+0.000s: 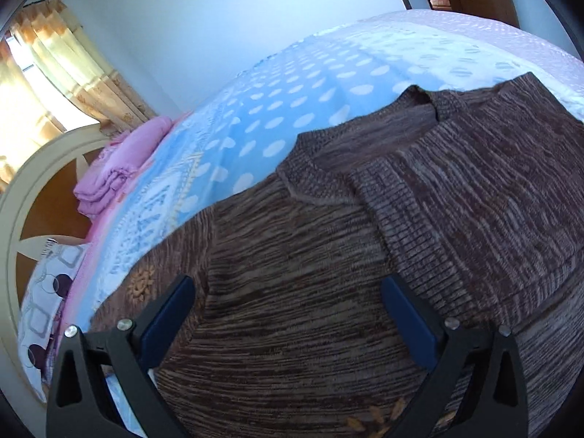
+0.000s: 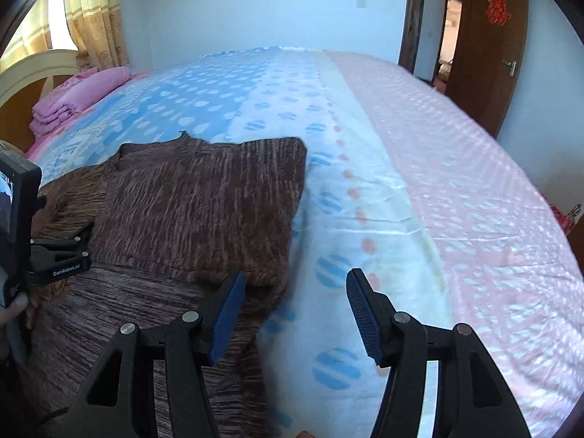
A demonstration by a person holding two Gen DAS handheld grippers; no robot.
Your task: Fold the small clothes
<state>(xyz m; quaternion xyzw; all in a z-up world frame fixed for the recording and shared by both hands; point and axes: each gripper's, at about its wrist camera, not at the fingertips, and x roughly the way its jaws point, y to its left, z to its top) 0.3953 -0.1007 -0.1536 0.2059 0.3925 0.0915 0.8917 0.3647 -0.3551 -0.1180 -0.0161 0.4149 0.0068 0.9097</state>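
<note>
A brown knitted sweater (image 1: 328,255) lies on the bed, with one side folded over onto its body (image 1: 492,189). My left gripper (image 1: 288,292) is open and empty, hovering just above the sweater's left part. In the right wrist view the sweater (image 2: 197,200) lies at the left on the sheet. My right gripper (image 2: 295,288) is open and empty over the sweater's right edge, its left finger above the fabric and its right finger above the sheet. The left gripper (image 2: 69,252) shows at the far left, over the sweater.
The bed has a blue, white and pink dotted sheet (image 2: 383,182). A folded pink blanket (image 2: 80,98) lies by the cream headboard (image 1: 22,197). A patterned pillow (image 1: 47,292) sits at the left. An open brown door (image 2: 485,47) stands at the right.
</note>
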